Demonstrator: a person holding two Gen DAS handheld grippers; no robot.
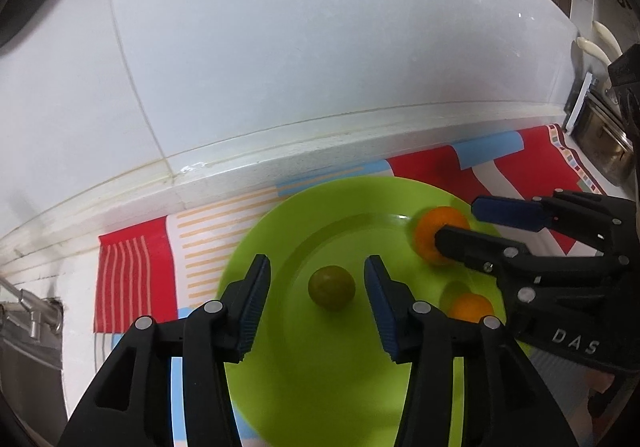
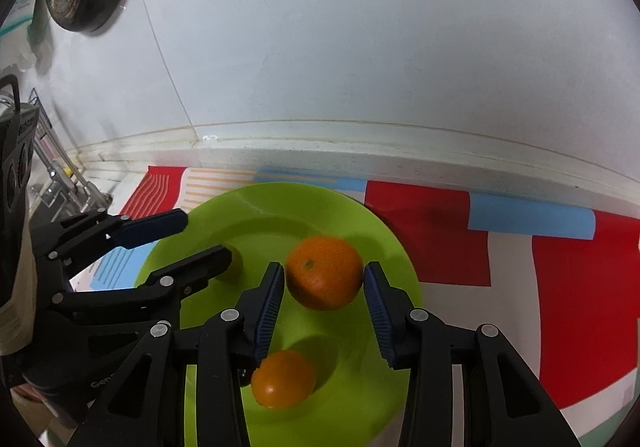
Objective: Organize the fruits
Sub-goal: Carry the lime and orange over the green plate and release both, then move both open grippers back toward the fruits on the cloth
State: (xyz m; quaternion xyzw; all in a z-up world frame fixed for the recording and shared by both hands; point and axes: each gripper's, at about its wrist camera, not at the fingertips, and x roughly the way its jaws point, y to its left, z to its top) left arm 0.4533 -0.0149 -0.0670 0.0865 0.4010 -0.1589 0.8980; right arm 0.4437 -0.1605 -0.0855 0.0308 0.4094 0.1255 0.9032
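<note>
Green plate (image 1: 280, 387) on striped mat (image 1: 132, 275), frame centre. Left gripper (image 1: 316, 283) released, jaws clear of green fruit (image 1: 331, 287) between them. Right gripper (image 2: 324, 279) grasped large orange (image 2: 325, 271). Small orange (image 2: 283, 379) lay lower centre, beneath its left finger. Tiled wall (image 1: 280, 47) behind.

A white counter (image 2: 304, 163) carries a red, white and blue striped cloth (image 2: 440, 239); a green plate (image 2: 248, 215) lies on the cloth.

Green fruit (image 2: 236, 261) mostly behind left gripper (image 2: 206, 239)
</note>
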